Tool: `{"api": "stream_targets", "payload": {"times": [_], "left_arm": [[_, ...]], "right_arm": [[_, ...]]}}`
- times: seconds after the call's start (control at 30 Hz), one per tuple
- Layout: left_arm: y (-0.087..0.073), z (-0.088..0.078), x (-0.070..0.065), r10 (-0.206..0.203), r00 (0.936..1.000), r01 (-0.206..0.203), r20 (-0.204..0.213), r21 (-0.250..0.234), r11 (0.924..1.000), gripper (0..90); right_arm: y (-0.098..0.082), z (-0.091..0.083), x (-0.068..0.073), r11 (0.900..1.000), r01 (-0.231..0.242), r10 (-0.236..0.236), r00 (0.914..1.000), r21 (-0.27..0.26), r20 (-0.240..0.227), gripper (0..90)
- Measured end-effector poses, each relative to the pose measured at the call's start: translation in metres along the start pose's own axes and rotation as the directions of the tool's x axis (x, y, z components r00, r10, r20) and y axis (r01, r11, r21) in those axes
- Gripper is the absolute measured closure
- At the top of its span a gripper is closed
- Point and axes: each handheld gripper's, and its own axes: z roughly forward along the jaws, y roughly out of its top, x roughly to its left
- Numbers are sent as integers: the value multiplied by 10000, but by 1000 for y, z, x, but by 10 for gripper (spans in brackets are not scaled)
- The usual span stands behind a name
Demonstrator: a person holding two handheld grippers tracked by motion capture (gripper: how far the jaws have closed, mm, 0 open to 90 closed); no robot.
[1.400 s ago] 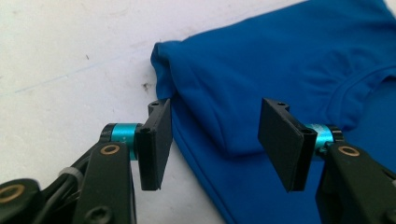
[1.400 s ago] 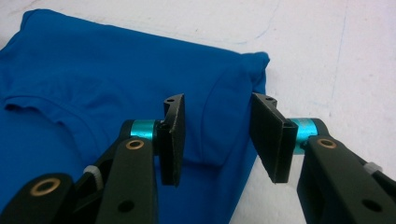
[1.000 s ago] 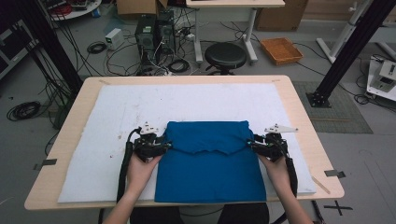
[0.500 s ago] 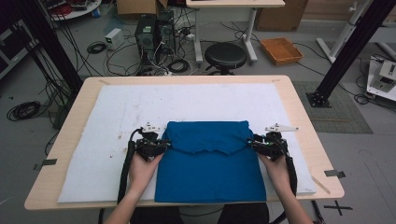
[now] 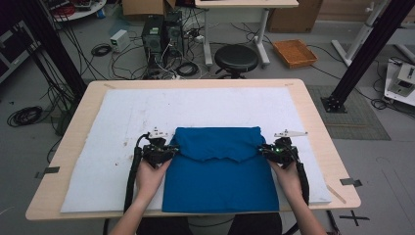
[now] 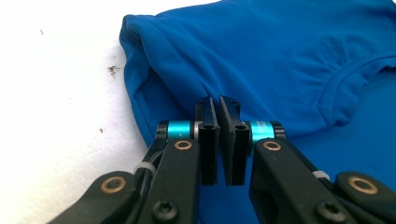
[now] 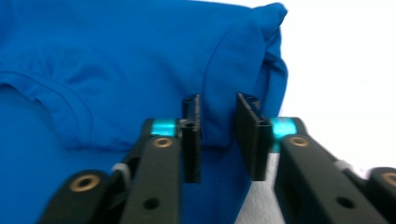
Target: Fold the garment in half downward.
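A blue shirt [image 5: 220, 169] was laid on the white padded mat [image 5: 112, 122] at the near middle of the table [image 5: 313, 117], its upper part folded down so the neckline faced the person. The left gripper [image 5: 169, 150] was set at the shirt's left edge, the right gripper [image 5: 264, 150] at its right edge, level with the fold.

In the left gripper view the jaws were seen nearly closed, only a thin slit between them. Cloth appeared to be reached at their tips, though whether any was actually pinched could not be told. In the right gripper view the jaws were seen parted, with the fold's edge lying in the gap beyond them and nothing clamped.

The step in hand was judged to be a fold made from both sides. It would be done best if both layers were caught at matching points, the pull was kept even, and the cloth was lifted just clear of the mat so the neat edge was not dragged.
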Motion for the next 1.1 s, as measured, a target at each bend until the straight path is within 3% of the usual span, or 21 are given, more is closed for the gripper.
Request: {"api": "stream_targets", "payload": {"times": [0.1, 0.17, 0.53, 1.1], "left_arm": [[0, -1, 0, -18, 10000, 18, 19, -48, 10000, 860], [1, -2, 0, -83, 10000, 83, 17, -113, 9999, 860], [3, -10, 0, -17, 9998, 21, 200, -201, 9998, 861], [8, -32, -12, 478, 9978, -465, 462, -287, 9985, 861]], "right_arm": [[1, -1, 2, 9998, 205, -205, 9998, -31, 14, 858], [1, -3, 3, 9994, 299, -299, 9996, -152, 15, 867], [3, -14, 10, 9970, 583, -579, 9983, -502, 85, 867], [4, -37, 17, 9908, 1031, -1031, 9947, -879, 53, 866]]}}
